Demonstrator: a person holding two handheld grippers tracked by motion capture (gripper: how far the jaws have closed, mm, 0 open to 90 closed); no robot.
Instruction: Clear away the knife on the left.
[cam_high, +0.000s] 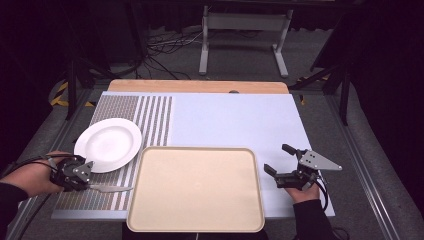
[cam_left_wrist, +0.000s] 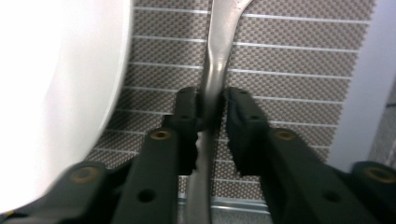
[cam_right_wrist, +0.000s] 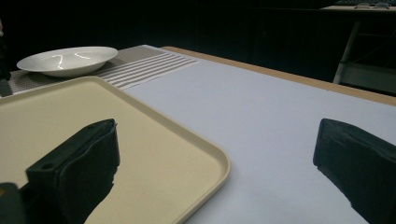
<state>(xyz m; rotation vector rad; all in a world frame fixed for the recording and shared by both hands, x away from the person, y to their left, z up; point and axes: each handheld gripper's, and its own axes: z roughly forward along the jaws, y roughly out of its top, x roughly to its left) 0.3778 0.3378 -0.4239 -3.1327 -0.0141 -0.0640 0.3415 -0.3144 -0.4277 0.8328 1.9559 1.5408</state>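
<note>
A silver utensil (cam_high: 112, 188) lies on the striped placemat (cam_high: 150, 120) just left of the beige tray (cam_high: 196, 187). My left gripper (cam_high: 91, 186) is shut on its handle; in the left gripper view the black pads (cam_left_wrist: 189, 105) press on the utensil's narrow neck (cam_left_wrist: 215, 60) from both sides, midway at the gripper's tips (cam_left_wrist: 213, 107). The white plate (cam_high: 107, 145) sits close beside it, seen as a bright rim (cam_left_wrist: 56, 93). My right gripper (cam_high: 276, 157) rests open at the tray's right side, nothing between its jaws (cam_right_wrist: 215, 158).
The tray's near corner (cam_right_wrist: 205, 154) lies just left of the right gripper. A pale blue mat (cam_high: 235, 120) covers the table behind it, and the plate (cam_right_wrist: 65, 59) sits at the far side. A metal stand (cam_high: 245, 22) is on the floor beyond the table.
</note>
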